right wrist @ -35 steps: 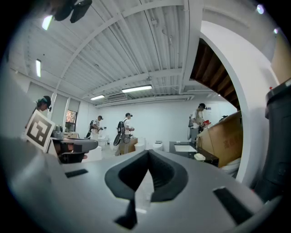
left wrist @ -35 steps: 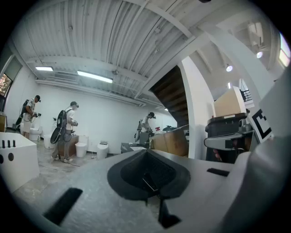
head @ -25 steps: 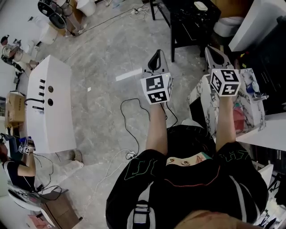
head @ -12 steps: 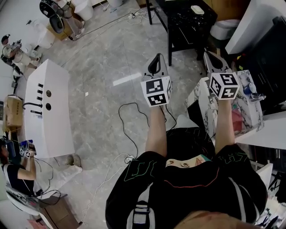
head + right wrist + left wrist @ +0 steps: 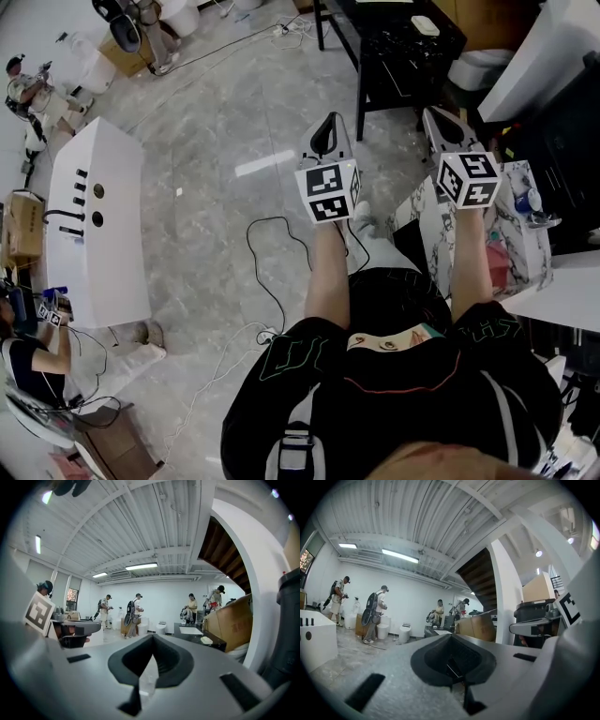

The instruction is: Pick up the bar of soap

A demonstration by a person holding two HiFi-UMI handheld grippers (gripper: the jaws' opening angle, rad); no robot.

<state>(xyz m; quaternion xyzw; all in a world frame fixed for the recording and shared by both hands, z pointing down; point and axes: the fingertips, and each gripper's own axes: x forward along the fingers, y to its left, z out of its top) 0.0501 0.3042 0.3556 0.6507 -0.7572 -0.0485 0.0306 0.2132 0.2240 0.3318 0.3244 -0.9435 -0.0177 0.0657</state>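
Note:
The bar of soap (image 5: 425, 25) is a small pale oval lying on a black table (image 5: 394, 58) at the top of the head view. It also shows far off in the right gripper view as a pale soap (image 5: 206, 640) on the dark tabletop. My left gripper (image 5: 328, 120) is held out over the marble floor, jaws shut and empty. My right gripper (image 5: 431, 114) is level with it, to the right, also shut with nothing in it. Both are well short of the table. In their own views the left gripper (image 5: 451, 639) and right gripper (image 5: 152, 638) show their pads meeting.
A white cabinet (image 5: 94, 225) stands at the left. A marble-patterned counter (image 5: 516, 234) with bottles stands at the right. A black cable (image 5: 267, 258) runs over the floor. A white bin (image 5: 475, 62) sits beside the table. Several people stand at the far wall (image 5: 131, 613).
The head view has shifted a little toward the black table, and a shoe now shows under the left gripper. Both grippers stay shut and side by side.

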